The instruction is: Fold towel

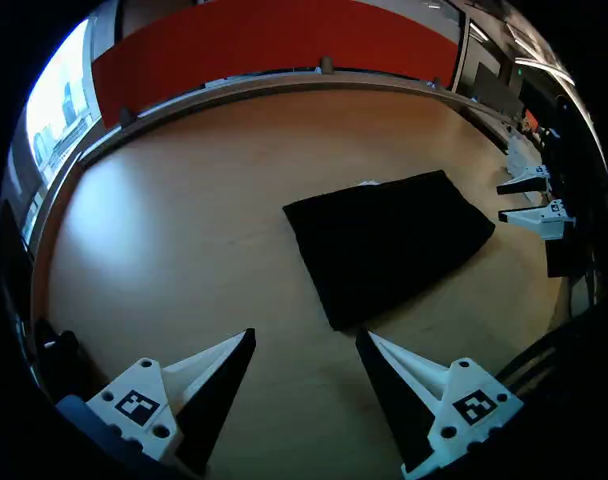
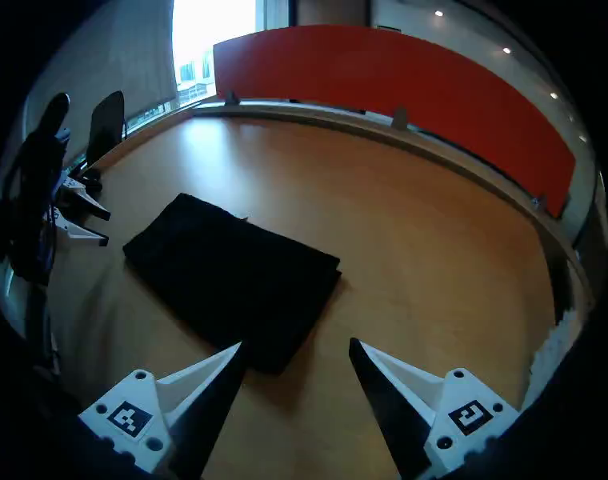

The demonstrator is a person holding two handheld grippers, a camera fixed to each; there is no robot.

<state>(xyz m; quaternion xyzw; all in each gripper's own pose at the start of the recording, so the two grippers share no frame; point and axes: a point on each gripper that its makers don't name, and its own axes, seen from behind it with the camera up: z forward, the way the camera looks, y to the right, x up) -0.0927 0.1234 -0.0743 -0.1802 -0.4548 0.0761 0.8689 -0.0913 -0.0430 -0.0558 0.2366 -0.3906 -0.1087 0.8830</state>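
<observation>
Towel (image 1: pixel 388 240), black and folded into a flat rectangle, lies on a pale wooden table (image 1: pixel 192 208) in the left gripper view, right of centre. The left gripper (image 1: pixel 304 334) hovers at the bottom edge, near the towel's closest corner but not touching it, its two fingers spread apart with bare tabletop between them. At the far right, just beyond the towel, the right gripper (image 1: pixel 532 200) shows small, its fingers also apart. An orange partition (image 1: pixel 280 44) runs along the table's far edge, with a bright window (image 1: pixel 60 104) at left.

In the right gripper view, the towel sits left of centre on the same table. The right gripper's fingers stand apart and empty at the bottom; the tip of one overlaps the towel's near edge, though contact cannot be told. The left gripper appears at far left. Dark chairs (image 2: pixel 104 120) stand beyond it.
</observation>
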